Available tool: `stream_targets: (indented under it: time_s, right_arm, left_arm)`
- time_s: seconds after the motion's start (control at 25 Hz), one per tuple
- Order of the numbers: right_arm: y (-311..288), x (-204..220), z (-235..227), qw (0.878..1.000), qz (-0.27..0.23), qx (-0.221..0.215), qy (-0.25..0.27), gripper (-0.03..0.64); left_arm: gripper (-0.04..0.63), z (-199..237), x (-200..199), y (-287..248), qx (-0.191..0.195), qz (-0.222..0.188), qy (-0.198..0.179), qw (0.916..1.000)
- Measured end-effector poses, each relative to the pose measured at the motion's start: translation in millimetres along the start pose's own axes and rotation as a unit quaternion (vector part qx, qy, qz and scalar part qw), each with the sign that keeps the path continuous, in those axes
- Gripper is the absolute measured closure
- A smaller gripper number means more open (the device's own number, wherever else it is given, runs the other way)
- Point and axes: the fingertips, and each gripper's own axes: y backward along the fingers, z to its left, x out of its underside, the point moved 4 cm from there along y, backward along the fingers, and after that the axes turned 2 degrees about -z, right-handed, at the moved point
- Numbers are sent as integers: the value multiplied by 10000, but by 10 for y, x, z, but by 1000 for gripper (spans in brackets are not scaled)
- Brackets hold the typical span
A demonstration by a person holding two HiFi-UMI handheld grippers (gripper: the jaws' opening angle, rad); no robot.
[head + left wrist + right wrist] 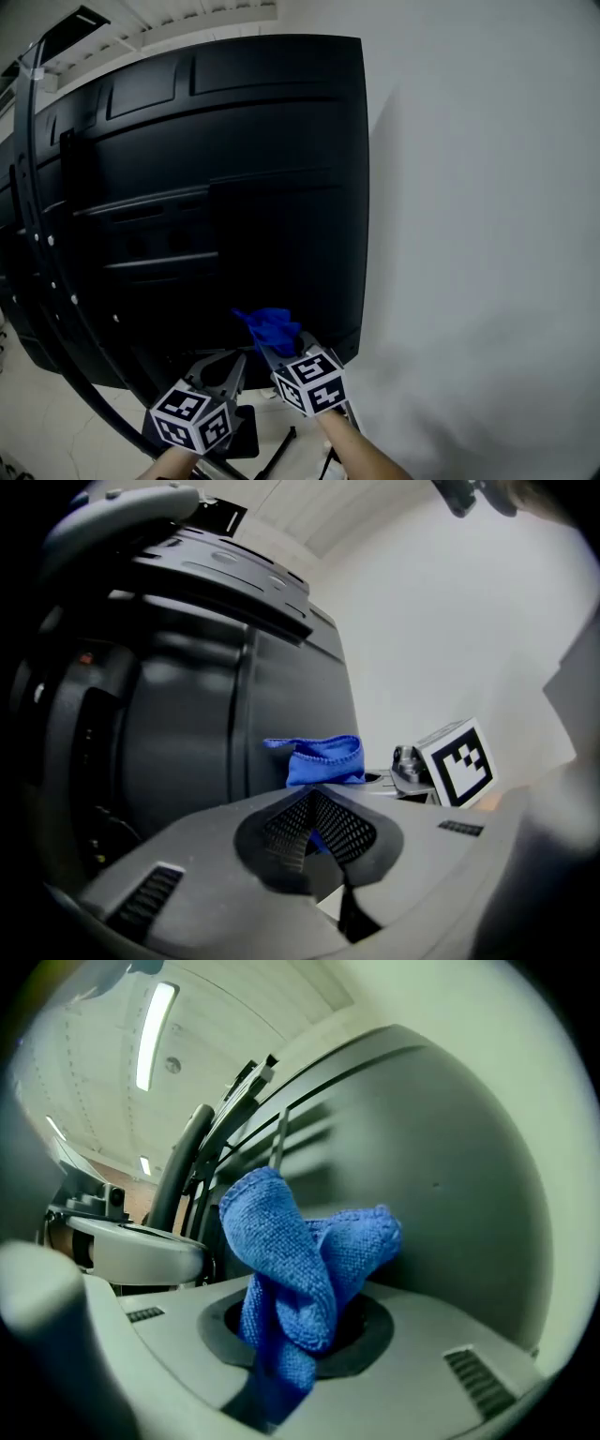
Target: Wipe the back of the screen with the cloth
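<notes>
The right tool [273, 347] is clamped on the blue cloth [270, 325]. In the right gripper view the right tool [302, 1333] has its two jaws pinching the bottom of the cloth [302, 1252], and the rest of the cloth sticks up in a soft bunch. The tool points up and away from the person, toward the low right part of the screen [234, 187]. A bare forearm [364, 456] comes in from the near edge behind it.

The left tool [225, 370] is just to the left of the right one and a bit nearer. It points up at the screen too. In the left gripper view the left tool [314, 829] has its jaws together with nothing held in them. That view shows the cloth [323, 759] past the jaws, close up against the dark screen [187, 733]. I cannot tell if the cloth touches the screen.

There are two tools, and each has one marker cube [311, 380], so two cubes. There is one cloth. There is one screen, big and black, with its back side facing the person. The back has long ridges and raised panels. In the right gripper view the screen [441, 1176] fills the far right side.

A black bar [28, 187] runs along the left of the screen. A plain white wall [487, 234] is on the right.
</notes>
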Motion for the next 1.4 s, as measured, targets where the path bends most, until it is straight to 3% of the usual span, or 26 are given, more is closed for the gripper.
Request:
stream_targets:
  time_s: [0.44,0.8,0.92,1.08,1.24,1.4]
  right_arm:
    - [995,-19,-1222,9919,170,1260,15,539]
    - [1065,-36,-1203,9917,62,1284,-90,540]
    - [1039,-161,-815,9950,-155,986,51,540]
    - [907,-367,-8,9983,-578,120,-27,540]
    - [734,-490,853,9934,-790,-791,-242,540]
    - [487,-442,1451,9891,-711,-1230,-387,540]
  left_arm:
    - [588,-546,-71,-520,445,-134,170,9988]
    - [588,-516,-91,-317,219,-84,107,9997]
    - [588,-459,-108,-126,175,-52,87,9998]
    - [588,-341,-190,222,52,-110,14,9999]
    - [588,-91,-163,689,-193,-147,-3,9997]
    - [586,173,-186,1134,-389,-73,-23,9992]
